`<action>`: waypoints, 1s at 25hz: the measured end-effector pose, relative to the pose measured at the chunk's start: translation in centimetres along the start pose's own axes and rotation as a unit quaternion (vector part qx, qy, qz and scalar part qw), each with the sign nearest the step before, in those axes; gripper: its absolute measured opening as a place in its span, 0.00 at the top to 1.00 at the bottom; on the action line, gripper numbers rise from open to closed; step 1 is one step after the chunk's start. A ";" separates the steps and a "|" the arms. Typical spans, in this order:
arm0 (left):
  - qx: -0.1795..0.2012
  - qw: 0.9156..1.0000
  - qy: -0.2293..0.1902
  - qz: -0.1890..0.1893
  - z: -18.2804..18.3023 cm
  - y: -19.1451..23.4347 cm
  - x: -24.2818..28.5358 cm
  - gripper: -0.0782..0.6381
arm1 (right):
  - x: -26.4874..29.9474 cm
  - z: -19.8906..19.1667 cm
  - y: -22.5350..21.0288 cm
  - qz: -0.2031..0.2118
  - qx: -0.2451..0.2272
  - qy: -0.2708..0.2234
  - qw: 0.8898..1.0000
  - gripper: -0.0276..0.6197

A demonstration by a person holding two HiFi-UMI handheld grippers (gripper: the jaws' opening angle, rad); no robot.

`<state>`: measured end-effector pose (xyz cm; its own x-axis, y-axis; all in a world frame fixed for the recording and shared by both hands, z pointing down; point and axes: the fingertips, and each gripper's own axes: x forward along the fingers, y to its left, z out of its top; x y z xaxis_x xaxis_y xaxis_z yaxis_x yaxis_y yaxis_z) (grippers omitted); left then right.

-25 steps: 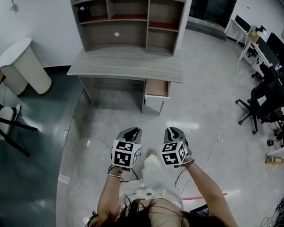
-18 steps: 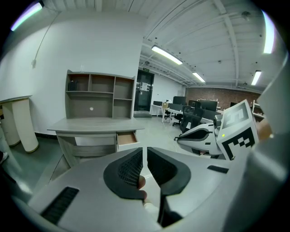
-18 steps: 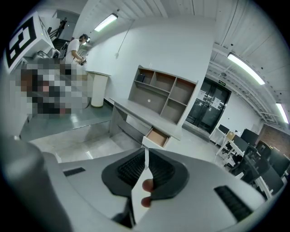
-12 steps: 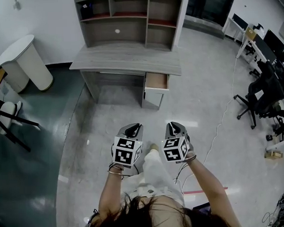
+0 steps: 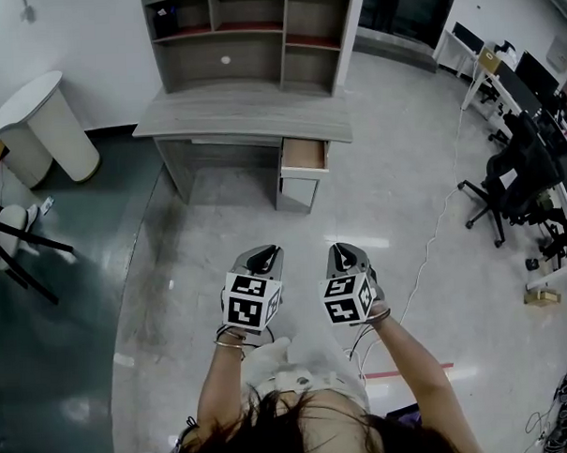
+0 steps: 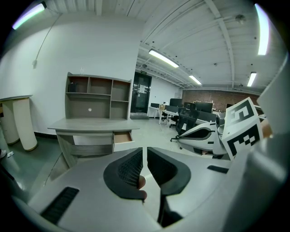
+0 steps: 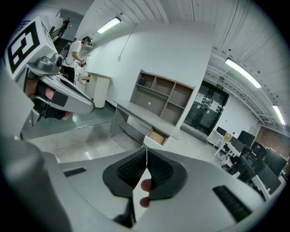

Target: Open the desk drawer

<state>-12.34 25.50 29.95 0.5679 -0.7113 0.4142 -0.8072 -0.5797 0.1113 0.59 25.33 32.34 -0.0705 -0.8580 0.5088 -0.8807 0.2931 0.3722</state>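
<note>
Both tongs hang empty on the near side, well apart from the grey wooden desk [image 5: 241, 115]. The left gripper [image 5: 263, 259] has its jaws a slit apart; the right gripper [image 5: 349, 258] has just been closing and is now pressed together on nothing. The small wood-lined desk drawer [image 5: 304, 156] at the desk's right end already stands pulled out, so the opening looks done. Pulling it further would call for stepping up close and spreading the jaws.

Head view: a white rounded pedestal [image 5: 37, 128] stands at 10 o'clock. Dark glass doors [image 5: 410, 9] occupy 1 o'clock. Black office chairs [image 5: 511, 183] cluster at 3 o'clock, with a white cable [image 5: 433, 247] lying on the floor beside them.
</note>
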 end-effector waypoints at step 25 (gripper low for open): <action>0.004 1.000 -0.010 0.022 -1.5 -8.4 -2.7 0.84 | -6.7 -3.7 -2.5 0.026 0.024 -0.023 0.999 0.92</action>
<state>-7.33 32.91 29.21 0.5348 -0.7441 0.4005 -0.8305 -0.5503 0.0865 4.97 31.94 30.85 -0.1369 -0.8612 0.4894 -0.8968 0.3176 0.3080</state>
